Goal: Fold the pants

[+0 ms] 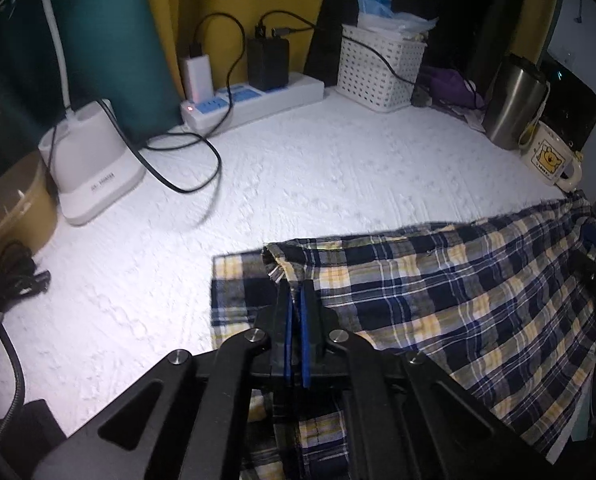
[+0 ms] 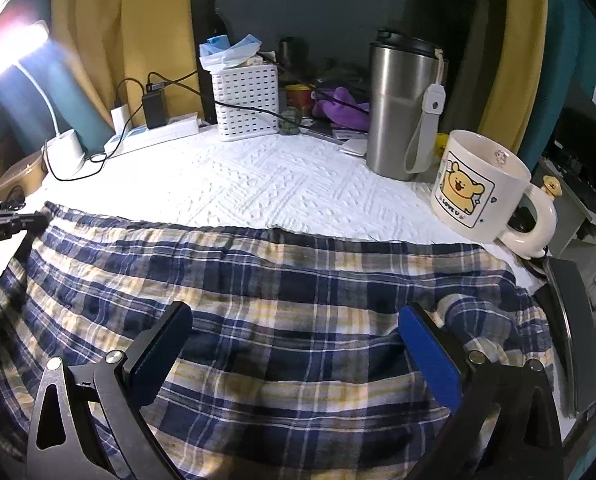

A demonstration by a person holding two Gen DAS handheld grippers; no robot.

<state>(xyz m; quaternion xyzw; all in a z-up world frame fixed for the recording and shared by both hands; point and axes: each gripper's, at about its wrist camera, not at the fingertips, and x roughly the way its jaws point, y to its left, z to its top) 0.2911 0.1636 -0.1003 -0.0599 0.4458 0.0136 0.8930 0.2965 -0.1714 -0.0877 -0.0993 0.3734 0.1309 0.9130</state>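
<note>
left hand-held gripper (image 1: pixel 297 292) clamping pants (image 1: pixel 438 300), right hand-held gripper (image 2: pixel 293 340) wide

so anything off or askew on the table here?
The cartoon mug stands at the table's right edge, its handle past the white cloth, close to the plaid pants. Nothing spilled or damaged.

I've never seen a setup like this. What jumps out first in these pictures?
The blue and yellow plaid pants spread over the near part of the white textured tablecloth catch the eye first. The left hand-held gripper is shut on their edge, while the right hand-held gripper is wide open above them. A cartoon bear mug stands at the right beside a steel tumbler.
</note>
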